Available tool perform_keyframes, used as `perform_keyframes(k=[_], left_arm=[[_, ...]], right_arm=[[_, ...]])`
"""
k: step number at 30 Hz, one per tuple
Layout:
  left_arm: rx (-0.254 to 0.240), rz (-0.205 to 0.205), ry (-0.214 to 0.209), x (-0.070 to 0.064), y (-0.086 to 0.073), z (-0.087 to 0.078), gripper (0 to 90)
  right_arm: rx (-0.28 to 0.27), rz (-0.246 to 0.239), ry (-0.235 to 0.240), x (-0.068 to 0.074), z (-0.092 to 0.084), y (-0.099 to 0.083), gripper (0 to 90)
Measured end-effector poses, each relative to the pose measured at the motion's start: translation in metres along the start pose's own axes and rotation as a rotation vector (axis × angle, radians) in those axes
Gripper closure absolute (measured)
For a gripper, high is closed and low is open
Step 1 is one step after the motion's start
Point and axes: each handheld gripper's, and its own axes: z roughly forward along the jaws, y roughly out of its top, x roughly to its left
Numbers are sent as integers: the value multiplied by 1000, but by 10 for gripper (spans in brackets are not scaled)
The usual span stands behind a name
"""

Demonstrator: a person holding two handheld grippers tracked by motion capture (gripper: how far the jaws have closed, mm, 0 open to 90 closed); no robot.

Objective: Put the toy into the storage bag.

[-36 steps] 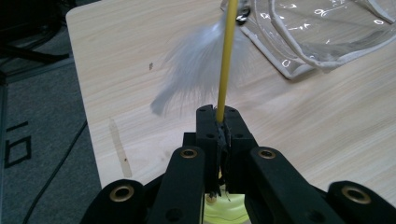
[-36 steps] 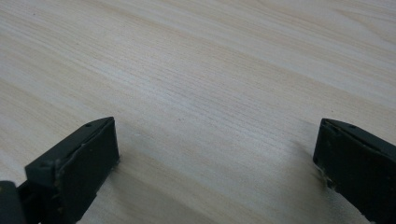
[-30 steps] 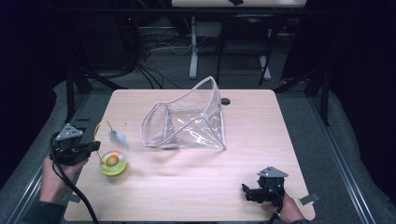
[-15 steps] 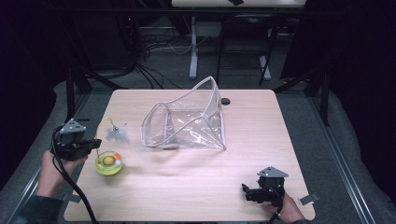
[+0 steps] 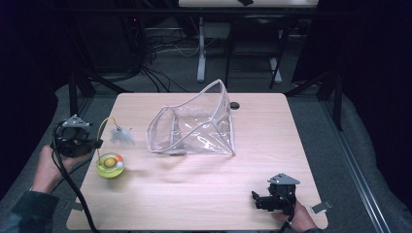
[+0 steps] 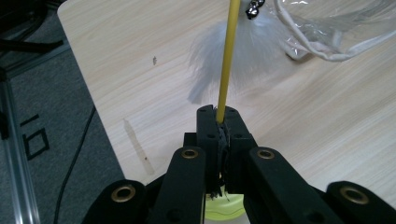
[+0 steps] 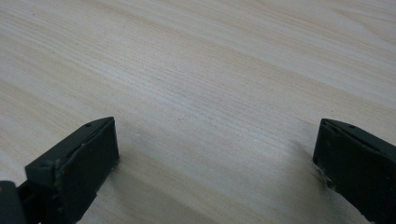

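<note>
By the table's [image 5: 204, 194] left edge, the left gripper [image 5: 94, 143] has its black jaws pinched tight on a thin yellow wand [image 6: 226, 65] that arches up to a white feather tuft [image 5: 121, 136] with what look like small bells, dangling just beside the mouth of the clear plastic zip pouch [image 5: 194, 128] mid-table. Its round yellow-green base [image 5: 110, 165] sits near the left edge, whether just off the wood I cannot tell. The right gripper [image 5: 257, 200] rests near the front right corner, jaws spread wide over bare wood.
</note>
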Motion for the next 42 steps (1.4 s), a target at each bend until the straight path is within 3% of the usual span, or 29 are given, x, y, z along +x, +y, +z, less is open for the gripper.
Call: perform_keyframes(k=[12,42], left_arm=[[36,28,34,9,22,-1,884],[113,68,52,20,70,13,885]], right_arm=[[-1,0,0,0,0,0,0],[4,-2,-4,0,0,0,0]])
